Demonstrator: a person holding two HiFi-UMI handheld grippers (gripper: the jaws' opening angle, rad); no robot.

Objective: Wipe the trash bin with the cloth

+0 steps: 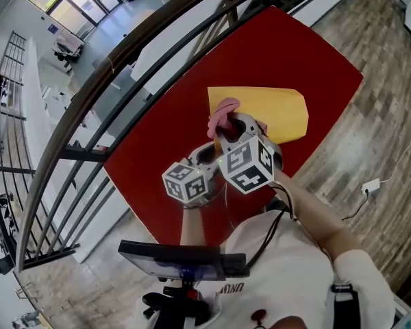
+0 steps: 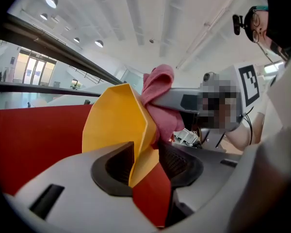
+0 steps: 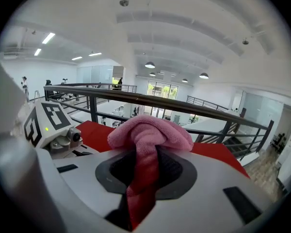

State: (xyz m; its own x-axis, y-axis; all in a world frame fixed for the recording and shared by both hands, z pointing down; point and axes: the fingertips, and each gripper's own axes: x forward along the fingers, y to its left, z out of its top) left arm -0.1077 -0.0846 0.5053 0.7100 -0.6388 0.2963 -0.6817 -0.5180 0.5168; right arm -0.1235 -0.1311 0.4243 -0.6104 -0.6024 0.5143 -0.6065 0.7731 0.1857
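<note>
- Trash bin (image 1: pixel 274 115): the yellow bin lies on the red table (image 1: pixel 294 53), just right of centre in the head view, apparently on its side.
- Left gripper (image 2: pixel 145 164): your jaws stand wide apart at lower centre of the left gripper view, with a thin edge of the bin's wall between them. The pads do not appear to press on it, so treat the bin as unsecured.
- Cloth (image 3: pixel 148 135): the pink cloth is bunched at the bin's left end, at the rim.
- Right gripper (image 3: pixel 145 171): your jaws are clamped on the cloth. A fold bulges above the pads and a tail hangs below.
- Risk: if you wipe before the left pads close, the push will probably slide or swivel the bin on the table.
- Risk: a bite on the thin edge alone may let the wall flex and slip out.
- Risk: the cloth is wadded, so hard drag could pull it loose.
- Risk: both grippers crowd the same corner, so they may collide.
</note>
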